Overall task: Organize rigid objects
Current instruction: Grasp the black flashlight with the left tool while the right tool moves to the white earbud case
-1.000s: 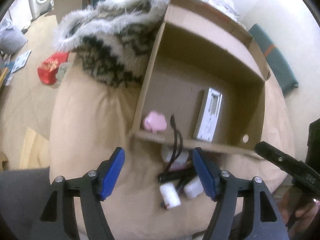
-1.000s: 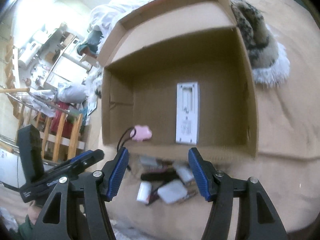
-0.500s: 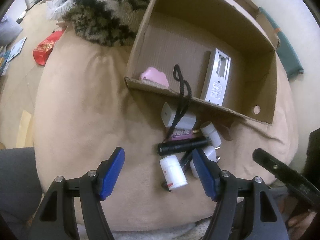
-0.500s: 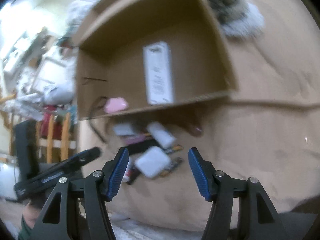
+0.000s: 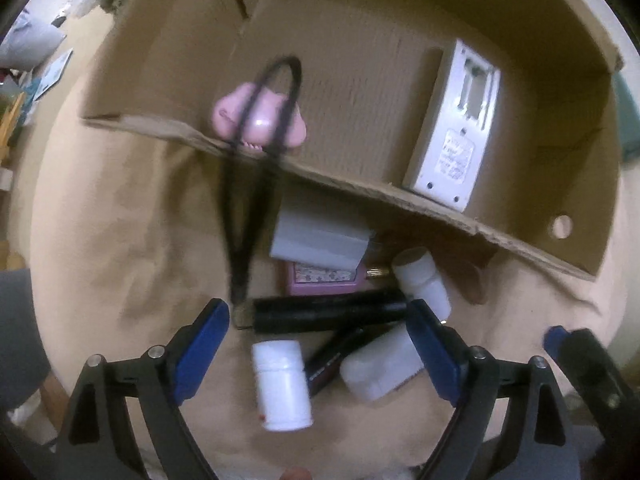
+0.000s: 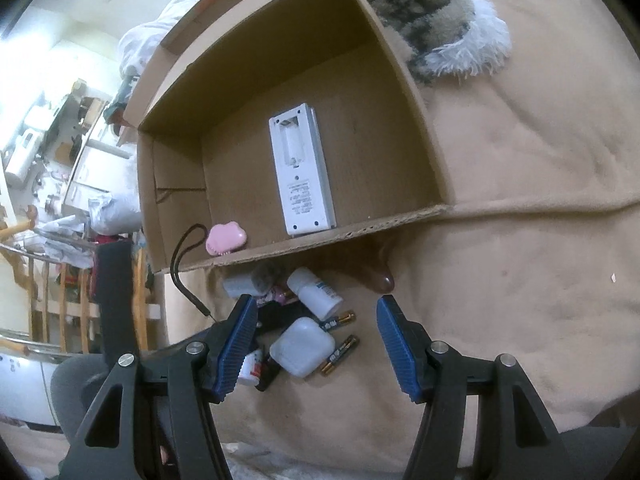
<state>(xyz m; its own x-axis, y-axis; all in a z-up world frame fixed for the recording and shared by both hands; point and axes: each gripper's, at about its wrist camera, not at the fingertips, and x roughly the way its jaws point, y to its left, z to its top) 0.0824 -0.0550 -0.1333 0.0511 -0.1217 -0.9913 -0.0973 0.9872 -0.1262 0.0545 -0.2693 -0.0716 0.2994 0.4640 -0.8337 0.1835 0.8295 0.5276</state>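
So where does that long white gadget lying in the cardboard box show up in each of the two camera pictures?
Left wrist view: the white gadget lies in the upper right, inside the cardboard box, its foot near the box's torn front edge.
Right wrist view: the same gadget lies near the centre, lengthwise on the box floor.
Shared landmark: the pink cloud-shaped item at the box's front edge, left of the gadget in both views.

pink fan (image 6: 225,239), white bottle (image 5: 281,384), black flashlight (image 5: 330,315)
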